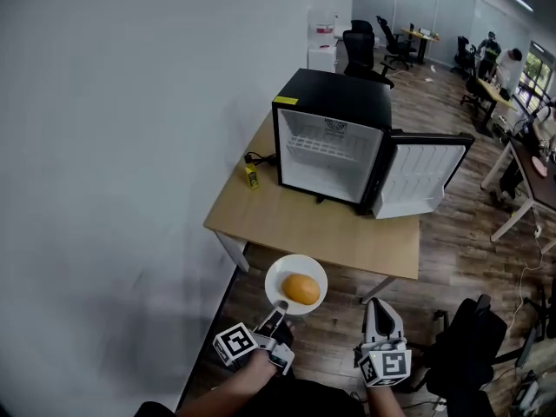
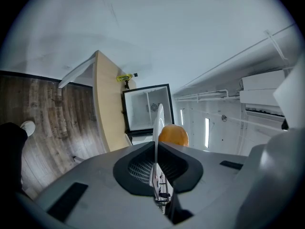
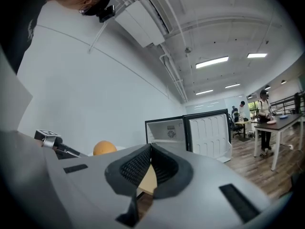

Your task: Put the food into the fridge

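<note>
A white plate (image 1: 280, 274) carries a round orange bun (image 1: 301, 288). My left gripper (image 1: 280, 306) is shut on the plate's near rim and holds it in the air in front of the table. In the left gripper view the plate (image 2: 157, 128) stands edge-on between the jaws, with the bun (image 2: 173, 134) on its right. My right gripper (image 1: 379, 313) is shut and holds nothing, to the right of the plate. The black mini fridge (image 1: 334, 96) stands on the wooden table (image 1: 295, 220) with its door (image 1: 419, 172) swung open to the right and its white inside empty.
A small yellow object (image 1: 251, 175) with a black cable lies on the table left of the fridge. A white wall runs along the left. Office chairs, desks and people stand far back on the right. A dark chair (image 1: 469, 337) sits near my right side.
</note>
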